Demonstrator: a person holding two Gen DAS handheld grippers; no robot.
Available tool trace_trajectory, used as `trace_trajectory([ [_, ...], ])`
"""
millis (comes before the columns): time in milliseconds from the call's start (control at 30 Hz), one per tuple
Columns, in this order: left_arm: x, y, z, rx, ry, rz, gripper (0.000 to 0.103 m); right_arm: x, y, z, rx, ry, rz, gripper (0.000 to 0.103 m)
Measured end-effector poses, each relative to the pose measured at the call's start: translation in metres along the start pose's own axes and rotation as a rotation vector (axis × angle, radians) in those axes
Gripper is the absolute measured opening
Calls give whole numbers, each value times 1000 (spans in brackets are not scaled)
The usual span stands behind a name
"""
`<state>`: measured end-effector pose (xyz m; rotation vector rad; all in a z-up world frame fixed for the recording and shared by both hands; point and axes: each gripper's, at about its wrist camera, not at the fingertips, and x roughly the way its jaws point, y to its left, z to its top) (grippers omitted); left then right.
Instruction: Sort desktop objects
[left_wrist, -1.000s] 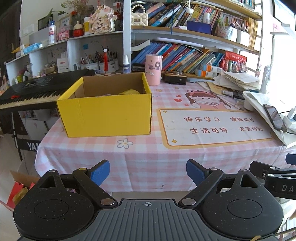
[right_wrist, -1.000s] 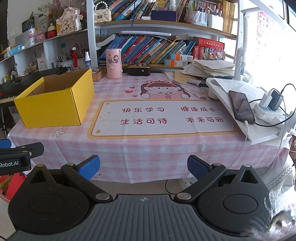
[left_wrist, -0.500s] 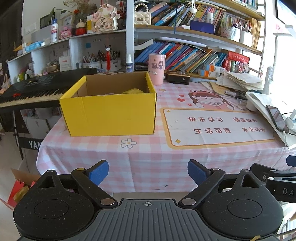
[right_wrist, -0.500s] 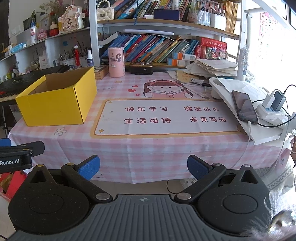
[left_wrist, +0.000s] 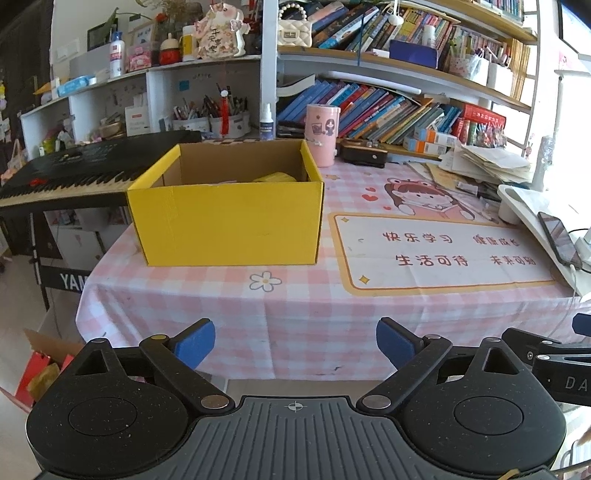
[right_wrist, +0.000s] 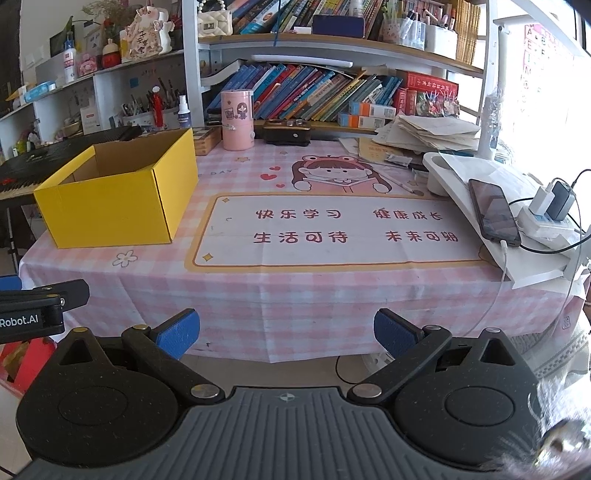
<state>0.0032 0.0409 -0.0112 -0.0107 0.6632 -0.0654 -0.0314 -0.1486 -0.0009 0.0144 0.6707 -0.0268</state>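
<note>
Both pairs of jaws stand wide apart and hold nothing: the left gripper (left_wrist: 295, 345) and the right gripper (right_wrist: 286, 332) hang off the near edge of the table (right_wrist: 295, 291), short of everything on it.

At the left of the table sits the yellow box (left_wrist: 227, 218), open at the top, with something yellow (left_wrist: 275, 178) showing low inside against its far wall; what it is cannot be told. The box looks like thin cardboard, light and stiff enough to slide on the cloth if nudged, so anything dropped in is best let go low rather than pushed against a wall.

Loose things that may need sorting lie toward the far and right side. The pink cup (right_wrist: 237, 120) stands upright just beyond the box's far right corner; it is probably light and smooth, so a hold across its middle seems safest, since a high pinch could tip it. The dark case (right_wrist: 286, 131) lies just right of the cup; it is low, and likely rigid, best taken across its short side. The phone (right_wrist: 493, 212) lies on a white board at the right with a cable plugged in; it is slick, fragile and tethered, so better left alone.
</note>
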Motion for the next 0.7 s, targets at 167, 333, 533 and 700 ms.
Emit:
trace_trajectory([
  [167, 1, 0, 0, 0, 2, -19, 97, 2, 2, 1, 1, 8, 3, 102],
  [333, 3, 1, -1, -8, 11, -43, 98, 4, 3, 1, -2, 15, 5, 102],
  [533, 4, 2, 1, -18, -1, -37, 98, 6, 5, 2, -4, 21, 5, 102],
  [700, 4, 4, 4, -36, -25, -41, 98, 8, 4, 2, -2, 35, 4, 102],
])
